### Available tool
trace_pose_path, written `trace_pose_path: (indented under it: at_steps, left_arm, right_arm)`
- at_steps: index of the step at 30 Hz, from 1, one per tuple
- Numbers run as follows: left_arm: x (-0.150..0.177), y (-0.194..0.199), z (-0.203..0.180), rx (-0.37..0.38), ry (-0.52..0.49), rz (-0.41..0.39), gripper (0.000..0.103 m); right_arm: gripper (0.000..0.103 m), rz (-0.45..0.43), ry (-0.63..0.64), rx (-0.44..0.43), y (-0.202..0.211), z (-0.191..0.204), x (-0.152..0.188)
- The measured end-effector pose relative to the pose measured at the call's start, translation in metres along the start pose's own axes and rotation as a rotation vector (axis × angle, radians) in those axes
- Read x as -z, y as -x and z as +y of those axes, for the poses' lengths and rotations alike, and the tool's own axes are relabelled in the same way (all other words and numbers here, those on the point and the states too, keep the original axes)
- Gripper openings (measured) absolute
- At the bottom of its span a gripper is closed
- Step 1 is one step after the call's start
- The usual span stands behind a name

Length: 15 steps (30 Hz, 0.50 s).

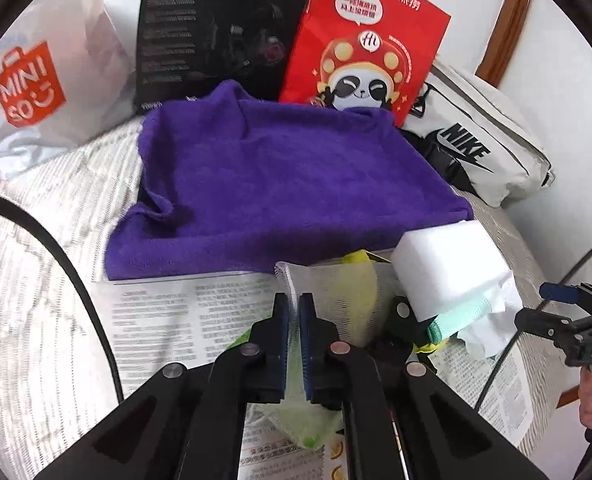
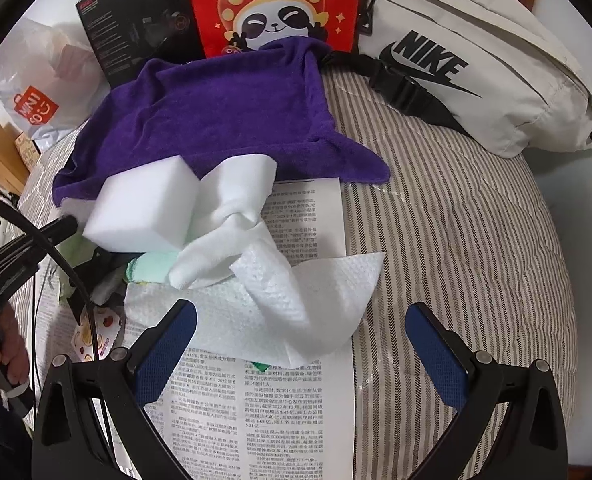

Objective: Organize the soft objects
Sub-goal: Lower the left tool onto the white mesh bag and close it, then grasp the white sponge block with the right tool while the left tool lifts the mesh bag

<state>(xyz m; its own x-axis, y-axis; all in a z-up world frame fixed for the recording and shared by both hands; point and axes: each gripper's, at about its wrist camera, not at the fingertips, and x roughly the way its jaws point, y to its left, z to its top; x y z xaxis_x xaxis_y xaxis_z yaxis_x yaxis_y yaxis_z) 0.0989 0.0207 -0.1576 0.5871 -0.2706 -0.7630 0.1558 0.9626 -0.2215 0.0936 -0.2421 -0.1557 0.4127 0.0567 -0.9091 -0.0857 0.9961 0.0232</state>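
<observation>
In the left wrist view my left gripper [image 1: 293, 308] is shut on the edge of a white mesh pouch [image 1: 324, 280] with something yellow inside, lying on a newspaper [image 1: 183, 312]. Right of it sit a white sponge block [image 1: 448, 264], a mint cloth [image 1: 452, 322] and a white tissue [image 1: 492, 320]. A purple towel [image 1: 275, 184] lies spread behind them. In the right wrist view my right gripper [image 2: 300, 316] is open just above a crumpled white paper towel [image 2: 296, 308], nothing between its fingers. Behind that are a white cloth [image 2: 231, 216], the sponge block [image 2: 143, 208] and the purple towel [image 2: 215, 112].
A white Miniso bag [image 1: 35, 88], a black box [image 1: 215, 28] and a red panda paper bag [image 1: 360, 44] stand along the back. A pale Nike waist bag [image 2: 476, 64] lies at the back right on striped bedding [image 2: 456, 220]. Cables and a hand [image 2: 3, 352] are at the left.
</observation>
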Motion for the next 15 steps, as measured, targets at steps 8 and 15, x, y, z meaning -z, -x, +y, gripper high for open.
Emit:
trace_pose_path:
  at_steps: [8,15]
  left_arm:
    - [-0.006,-0.012,0.007,0.048,0.035,0.009,0.005]
    - [-0.006,0.019,0.023,0.047,0.078,-0.039,0.005]
  right_arm:
    - [0.103,-0.002,0.015,0.004,0.004,0.007,0.003]
    - [0.103,-0.041,0.029,-0.026,0.012,0.018,-0.002]
